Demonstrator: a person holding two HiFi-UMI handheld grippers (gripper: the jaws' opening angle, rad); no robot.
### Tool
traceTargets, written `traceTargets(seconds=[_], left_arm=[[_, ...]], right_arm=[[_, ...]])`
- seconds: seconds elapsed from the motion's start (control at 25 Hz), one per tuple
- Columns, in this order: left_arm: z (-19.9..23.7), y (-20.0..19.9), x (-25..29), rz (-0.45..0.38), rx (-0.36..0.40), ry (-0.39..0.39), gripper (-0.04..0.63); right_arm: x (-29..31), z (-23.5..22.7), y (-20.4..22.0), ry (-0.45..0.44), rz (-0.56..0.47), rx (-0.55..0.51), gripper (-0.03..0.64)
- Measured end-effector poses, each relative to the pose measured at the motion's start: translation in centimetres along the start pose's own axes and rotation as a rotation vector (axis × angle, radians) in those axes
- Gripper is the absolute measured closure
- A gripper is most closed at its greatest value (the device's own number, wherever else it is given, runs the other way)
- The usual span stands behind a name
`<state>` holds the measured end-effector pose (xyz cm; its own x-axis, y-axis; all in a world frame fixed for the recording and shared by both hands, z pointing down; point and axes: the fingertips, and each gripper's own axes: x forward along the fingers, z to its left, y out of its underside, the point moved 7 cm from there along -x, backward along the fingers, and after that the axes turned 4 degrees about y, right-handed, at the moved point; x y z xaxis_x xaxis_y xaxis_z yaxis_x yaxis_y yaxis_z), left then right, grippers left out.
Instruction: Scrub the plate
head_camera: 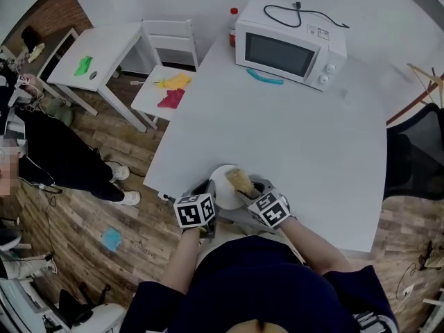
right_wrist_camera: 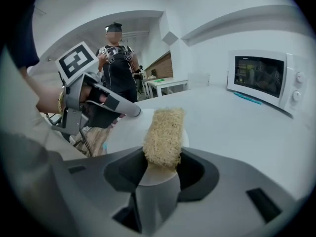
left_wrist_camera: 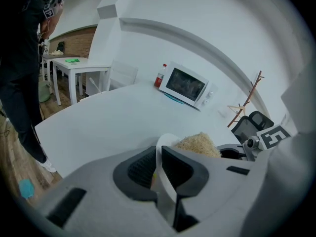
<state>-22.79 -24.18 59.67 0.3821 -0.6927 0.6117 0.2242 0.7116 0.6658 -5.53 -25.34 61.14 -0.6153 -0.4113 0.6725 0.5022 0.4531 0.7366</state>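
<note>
A white plate (head_camera: 222, 186) is held off the table's near edge, in front of my body. My left gripper (head_camera: 203, 203) is shut on the plate's rim. In the left gripper view the plate (left_wrist_camera: 162, 152) runs edge-on between the pads of that gripper (left_wrist_camera: 159, 171). A tan fibrous scrubber (head_camera: 241, 180) lies against the plate's face, with my right gripper (head_camera: 258, 198) shut on it. In the right gripper view the scrubber (right_wrist_camera: 164, 132) sticks out of that gripper (right_wrist_camera: 160, 168) and rests on the plate (right_wrist_camera: 121, 135); the left gripper (right_wrist_camera: 111, 107) shows at the plate's far side.
The white table (head_camera: 291, 137) carries a microwave (head_camera: 290, 44), a red-capped bottle (head_camera: 233, 23) and a teal item (head_camera: 265, 78) at the back. A white chair (head_camera: 166, 82) with coloured cloths and a small table (head_camera: 97, 61) stand left. A person (head_camera: 62, 161) stands nearby. A black chair (head_camera: 416, 158) is at the right.
</note>
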Motion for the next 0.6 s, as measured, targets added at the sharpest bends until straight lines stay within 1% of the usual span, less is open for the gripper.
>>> traceTargets(seconds=[0.2, 0.48, 0.52, 0.6], left_arm=[[0.4, 0.1, 0.1, -0.002, -0.008, -0.024, 0.552], [0.4, -0.3, 0.5, -0.013, 0.012, -0.048, 0.552], [0.4, -0.3, 0.6, -0.013, 0.013, -0.051, 0.552], [0.5, -0.1, 0.7, -0.011, 0.011, -0.056, 0.552]], right_arm=[[-0.2, 1.2, 1.1, -0.067, -0.011, 0.005, 0.442], [-1.0, 3.9, 1.7, -0.234, -0.011, -0.026, 0.442], [-1.1, 4.2, 1.7, -0.25, -0.012, -0.026, 0.442], [-1.3, 4.6, 1.6, -0.254, -0.013, -0.029, 0.442]])
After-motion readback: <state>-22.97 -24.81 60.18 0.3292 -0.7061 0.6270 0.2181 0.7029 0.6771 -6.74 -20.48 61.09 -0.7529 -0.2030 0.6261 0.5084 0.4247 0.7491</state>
